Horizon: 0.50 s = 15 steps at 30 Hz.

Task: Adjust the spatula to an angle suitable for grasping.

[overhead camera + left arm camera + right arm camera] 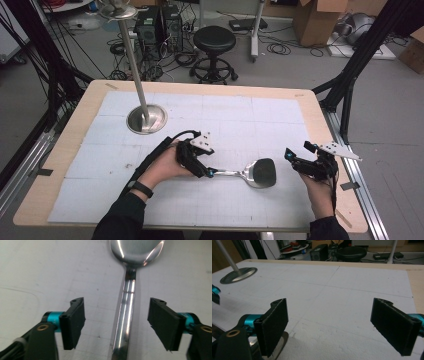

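Forearms in dark sleeves enter at the near desk edge, each hand holding a gripper.

Left gripper point(209, 172): jaws spread wide, one on either side of the spatula handle point(124, 322). Left gripper view shows a clear gap between each pad and the handle; no contact seen. Grey three-cornered plate on top, black cable trailing back over the wrist, dark watch band on that wrist.

Right gripper point(296, 156): jaws spread wide, nothing between them. It sits near the right edge of the white mat, just right of the spatula blade, apart from it. In the right gripper view the blade edge point(279, 346) shows low, beside the near jaw.

Spatula point(250, 172): shiny metal, lying flat on the white gridded mat point(240, 120), front centre of the desk point(75, 130). Handle points toward the left gripper, broad blade toward the right gripper.

Farther back, left: round metal stand base point(146, 119) on the mat with a thin upright pole rising toward the top edge.

Beyond the desk: black stool point(214, 47), computer towers, loose cables on the floor, cardboard boxes at right.
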Available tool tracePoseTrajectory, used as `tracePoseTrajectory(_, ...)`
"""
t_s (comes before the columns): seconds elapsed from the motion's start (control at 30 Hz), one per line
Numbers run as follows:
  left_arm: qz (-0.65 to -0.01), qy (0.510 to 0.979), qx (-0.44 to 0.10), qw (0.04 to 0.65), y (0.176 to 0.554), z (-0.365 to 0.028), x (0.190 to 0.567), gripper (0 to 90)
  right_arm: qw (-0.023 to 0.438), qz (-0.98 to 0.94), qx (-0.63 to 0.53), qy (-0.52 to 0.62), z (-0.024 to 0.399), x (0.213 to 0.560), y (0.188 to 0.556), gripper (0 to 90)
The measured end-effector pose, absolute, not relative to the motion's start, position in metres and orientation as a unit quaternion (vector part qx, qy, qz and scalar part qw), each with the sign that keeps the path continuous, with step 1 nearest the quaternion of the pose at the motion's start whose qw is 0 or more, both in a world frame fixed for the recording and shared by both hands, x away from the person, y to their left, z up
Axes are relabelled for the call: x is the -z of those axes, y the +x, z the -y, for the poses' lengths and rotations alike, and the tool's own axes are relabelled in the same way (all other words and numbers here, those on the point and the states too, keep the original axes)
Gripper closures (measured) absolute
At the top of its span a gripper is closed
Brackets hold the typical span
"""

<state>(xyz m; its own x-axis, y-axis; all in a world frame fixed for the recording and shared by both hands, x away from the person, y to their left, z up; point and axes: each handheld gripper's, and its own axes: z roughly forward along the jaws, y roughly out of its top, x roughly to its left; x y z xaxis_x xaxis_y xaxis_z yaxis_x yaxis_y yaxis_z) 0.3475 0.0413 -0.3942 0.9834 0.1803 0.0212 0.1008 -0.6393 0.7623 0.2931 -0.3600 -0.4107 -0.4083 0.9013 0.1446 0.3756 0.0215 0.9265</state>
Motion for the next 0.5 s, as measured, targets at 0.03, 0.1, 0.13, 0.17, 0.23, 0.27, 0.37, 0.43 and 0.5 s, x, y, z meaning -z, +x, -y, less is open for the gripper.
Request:
tracePoseTrajectory(0.03,-0.081,0.897,-0.06,0.43,0.345,-0.047,0.389,26.9,0.256,-0.666,-0.51,0.48,0.36,0.41,0.293,13.6)
tracePoseTrajectory(0.1,-0.093,0.887,-0.083,0.444,0.341,-0.059,0.38,26.0,0.257,-0.668,-0.51,0.477,0.359,0.41,0.293,13.7)
tracePoseTrajectory(0.13,-0.097,0.88,-0.087,0.458,0.338,-0.068,0.375,25.9,0.256,-0.668,-0.509,0.478,0.358,0.41,0.293,13.6)
tracePoseTrajectory(0.17,-0.102,0.875,-0.091,0.465,0.336,-0.074,0.372,25.9,0.257,-0.67,-0.509,0.475,0.358,0.41,0.293,13.6)
tracePoseTrajectory(0.23,-0.111,0.864,-0.107,0.479,0.332,-0.09,0.366,25.9,0.257,-0.673,-0.508,0.472,0.356,0.41,0.294,13.6)
tracePoseTrajectory(0.27,-0.115,0.859,-0.112,0.486,0.331,-0.099,0.363,25.9,0.255,-0.673,-0.508,0.473,0.355,0.41,0.293,13.6)
tracePoseTrajectory(0.37,-0.136,0.836,-0.158,0.508,0.322,-0.138,0.357,27.7,0.256,-0.677,-0.507,0.467,0.352,0.41,0.294,13.6)
tracePoseTrajectory(0.43,-0.147,0.829,-0.164,0.514,0.32,-0.148,0.357,27.7,0.255,-0.677,-0.507,0.468,0.352,0.41,0.293,13.6)
tracePoseTrajectory(0.5,-0.174,0.817,-0.174,0.521,0.316,-0.167,0.358,26.0,0.253,-0.679,-0.507,0.467,0.35,0.41,0.294,13.6)
